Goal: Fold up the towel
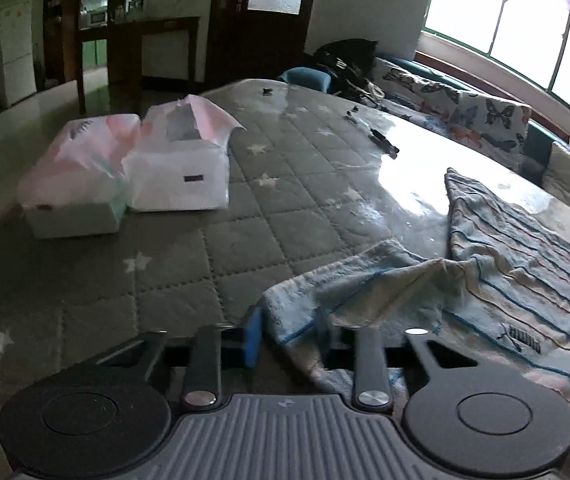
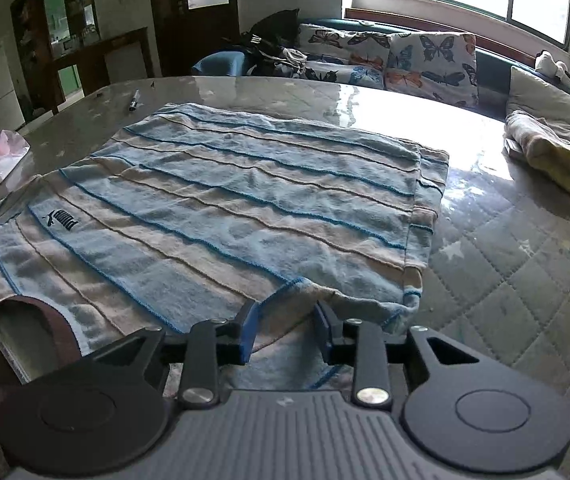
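Note:
A light blue and beige striped towel (image 2: 225,200) with a dark logo lies folded over on the grey quilted table cover (image 2: 525,280). In the right wrist view its near folded corner lies between the blue pads of my right gripper (image 2: 287,332), which stand apart from the cloth, so that gripper is open. In the left wrist view the towel (image 1: 525,280) spreads to the right. A bunched, wrinkled edge of it fills the narrow gap of my left gripper (image 1: 289,332), which is shut on it. The cloth hides the right pad there.
Two soft tissue packs (image 1: 73,184) (image 1: 181,168) sit on the table's left part. A pen (image 2: 134,100) lies beyond the towel. A folded yellowish cloth (image 2: 549,152) rests at the right edge. A butterfly-print sofa (image 2: 405,60) stands behind the table, under the window.

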A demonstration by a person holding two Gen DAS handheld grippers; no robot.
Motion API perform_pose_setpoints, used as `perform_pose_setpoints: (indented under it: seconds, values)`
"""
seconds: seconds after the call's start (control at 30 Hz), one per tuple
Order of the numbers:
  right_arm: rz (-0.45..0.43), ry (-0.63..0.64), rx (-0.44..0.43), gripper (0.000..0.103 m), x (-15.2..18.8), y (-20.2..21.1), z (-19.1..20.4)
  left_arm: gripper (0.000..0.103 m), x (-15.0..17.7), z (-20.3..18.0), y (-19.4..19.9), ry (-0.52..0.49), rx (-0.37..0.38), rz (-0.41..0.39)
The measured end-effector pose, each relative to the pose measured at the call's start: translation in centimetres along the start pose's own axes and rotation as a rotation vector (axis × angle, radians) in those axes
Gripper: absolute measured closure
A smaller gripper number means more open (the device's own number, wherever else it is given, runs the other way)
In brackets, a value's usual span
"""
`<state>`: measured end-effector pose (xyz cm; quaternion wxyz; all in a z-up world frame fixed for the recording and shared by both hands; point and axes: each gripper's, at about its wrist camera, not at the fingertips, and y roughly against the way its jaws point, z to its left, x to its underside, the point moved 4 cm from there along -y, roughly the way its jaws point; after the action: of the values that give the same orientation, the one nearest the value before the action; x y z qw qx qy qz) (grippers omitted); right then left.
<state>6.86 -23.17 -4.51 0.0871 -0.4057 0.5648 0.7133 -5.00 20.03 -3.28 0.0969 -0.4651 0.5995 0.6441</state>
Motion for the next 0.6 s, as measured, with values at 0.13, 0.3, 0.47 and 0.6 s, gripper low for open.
perform_pose_setpoints:
  seconds: [0.13, 0.3, 0.47, 0.6]
  values:
    - [-0.001, -0.001, 0.004, 0.071, 0.0, 0.0, 0.1, 0.098, -0.5, 0.4, 0.6, 0.041, 0.061, -0.045]
    - [-0.001, -0.002, 0.007, 0.071, 0.0, 0.0, 0.1, 0.1, -1.5, -1.2, 3.6, 0.022, 0.206, -0.142]
    - [-0.001, -0.003, 0.007, 0.071, 0.0, 0.0, 0.1, 0.1, -1.4, -5.4, 6.5, -0.11, 0.426, -0.208]
    - [-0.003, -0.005, 0.006, 0.071, 0.0, 0.0, 0.1, 0.1, 0.5, -9.7, 7.7, -0.297, 0.587, -0.159]
